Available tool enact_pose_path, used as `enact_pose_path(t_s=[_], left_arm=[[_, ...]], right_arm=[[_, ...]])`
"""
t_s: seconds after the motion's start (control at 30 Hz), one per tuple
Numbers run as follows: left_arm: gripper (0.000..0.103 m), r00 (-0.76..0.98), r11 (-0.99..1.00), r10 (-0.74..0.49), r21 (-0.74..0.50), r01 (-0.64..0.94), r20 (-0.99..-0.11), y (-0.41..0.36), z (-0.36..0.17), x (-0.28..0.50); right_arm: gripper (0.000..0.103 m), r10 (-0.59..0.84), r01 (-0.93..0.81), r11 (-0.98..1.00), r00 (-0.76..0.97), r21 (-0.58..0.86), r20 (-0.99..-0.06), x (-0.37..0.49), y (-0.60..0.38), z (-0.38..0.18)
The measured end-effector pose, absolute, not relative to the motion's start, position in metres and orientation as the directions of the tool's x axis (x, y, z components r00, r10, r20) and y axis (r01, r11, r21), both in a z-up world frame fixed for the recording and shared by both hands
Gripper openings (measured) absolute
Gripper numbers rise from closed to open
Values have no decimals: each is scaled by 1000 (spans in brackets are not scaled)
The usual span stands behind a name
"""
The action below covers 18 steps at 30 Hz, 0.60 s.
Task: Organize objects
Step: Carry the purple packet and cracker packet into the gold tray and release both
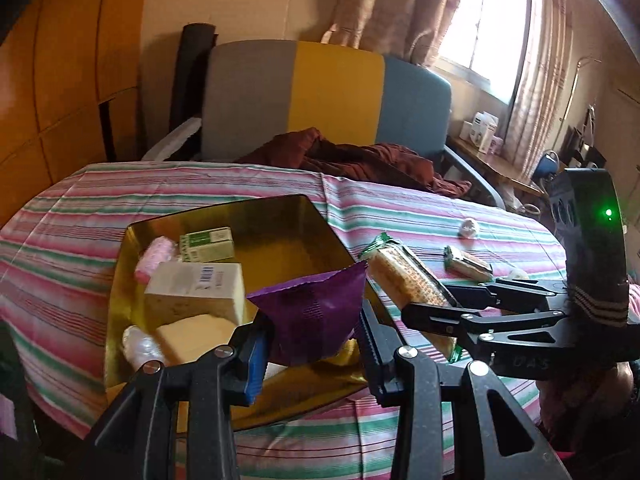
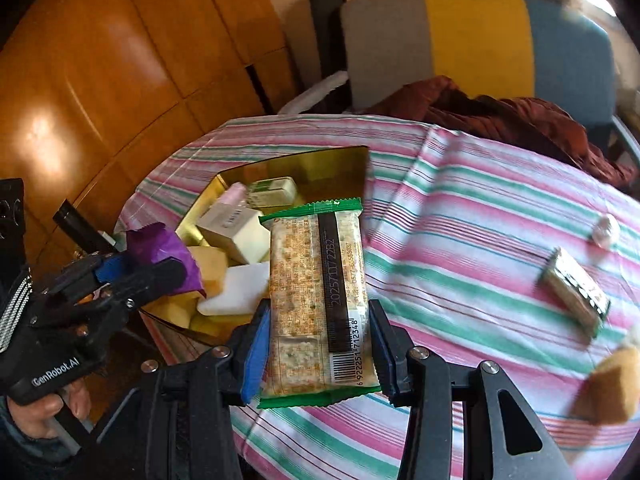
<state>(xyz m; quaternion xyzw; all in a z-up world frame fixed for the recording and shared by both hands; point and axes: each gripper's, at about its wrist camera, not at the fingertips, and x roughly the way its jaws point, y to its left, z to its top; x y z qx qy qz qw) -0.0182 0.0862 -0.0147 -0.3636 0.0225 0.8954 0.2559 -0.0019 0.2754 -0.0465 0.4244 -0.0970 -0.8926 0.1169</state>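
Two grippers' jaws pinch a purple packet [image 1: 316, 312] and a cracker pack [image 2: 320, 300] over the striped tablecloth [image 2: 460, 208] beside a tricolor chair [image 1: 328, 96].

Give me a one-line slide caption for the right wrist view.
Right gripper holds a green-edged cracker pack above the striped tablecloth, beside the gold tray where the left gripper carries a purple packet.

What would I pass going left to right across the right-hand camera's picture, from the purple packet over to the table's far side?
Purple packet in the left gripper → gold tray → green-edged cracker pack in the right gripper → small dark-striped snack bar lying on the striped tablecloth.
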Motion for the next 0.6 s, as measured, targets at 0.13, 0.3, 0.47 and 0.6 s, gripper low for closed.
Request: enact_pose_path(t_s=[0.13,0.3,0.47,0.6], left_arm=[[40,-620,-883,423,-149,-444,-661,72,-14,-20],[40,-648,-912,386,-167,-374,-656,39,-14,-27],[40,-660,-932,358,-213,-293,-661,1,-20,-33],[40,-660,-939,342,-224,-260,-669,-11,-25,-36]], right_arm=[[46,-298,143,-953,-603,267,-740,-15,260,-48],[46,-302,156,-953,-595,261,-745,-27,246,-51],[46,-301,151,-952,-597,264,-743,-34,240,-51],[46,-307,150,-950,-595,272,-743,-36,237,-52]])
